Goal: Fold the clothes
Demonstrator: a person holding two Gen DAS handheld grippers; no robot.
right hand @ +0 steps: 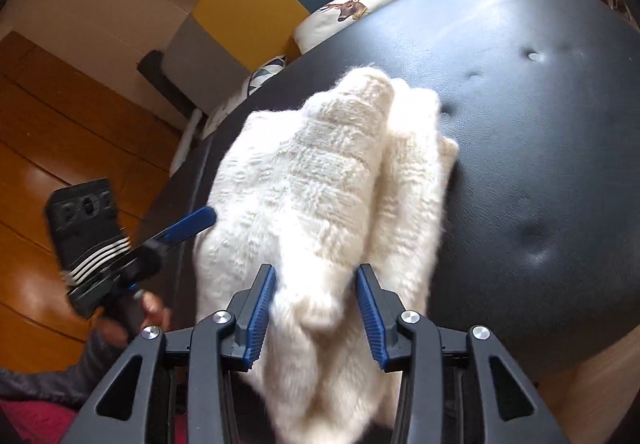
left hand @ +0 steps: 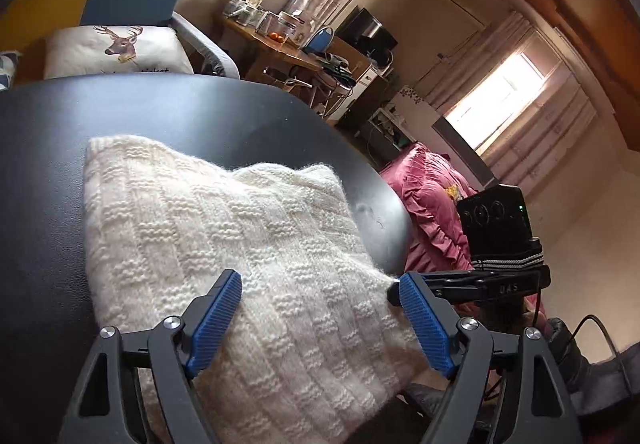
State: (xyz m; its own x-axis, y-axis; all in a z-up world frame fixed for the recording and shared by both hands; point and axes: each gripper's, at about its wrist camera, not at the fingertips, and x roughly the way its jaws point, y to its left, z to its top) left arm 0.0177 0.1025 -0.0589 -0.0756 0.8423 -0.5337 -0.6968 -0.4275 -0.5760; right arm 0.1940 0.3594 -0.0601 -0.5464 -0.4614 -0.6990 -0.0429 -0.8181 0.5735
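readable text: "das" in pale letters on the black body of the right gripper point(left hand: 404, 294), seen from l wrist view; part word "...icket" on the deer cushion point(left hand: 116, 50), start cut off by the table edge. nothing else legible.

cream knit sweater point(left hand: 224, 240), folded into a block, lies on the black padded table point(left hand: 52, 172), near edge hanging off toward the cameras.

l wrist view: left gripper point(left hand: 316, 284) spread wide above the sweater, blue pads clear of the knit, nothing between them. only this view shows the cluttered desk point(left hand: 280, 48), windows, pink ruffled bedding point(left hand: 432, 204).

r wrist view: right gripper point(right hand: 316, 276) part open, a hump of sweater point(right hand: 316, 180) between the pads; l pad brushes the fluff, r pad shows a gap, so no pinch. only this view shows the wood floor point(right hand: 48, 116), dimples in the table point(right hand: 540, 124), and the left gripper point(right hand: 192, 222) side-on w/ a hand point(right hand: 136, 320) on its handle.

hard to read: r wrist view motion-blurred; sweater's lower part hidden behind gripper frames in both views; layer count under the top fold unclear.
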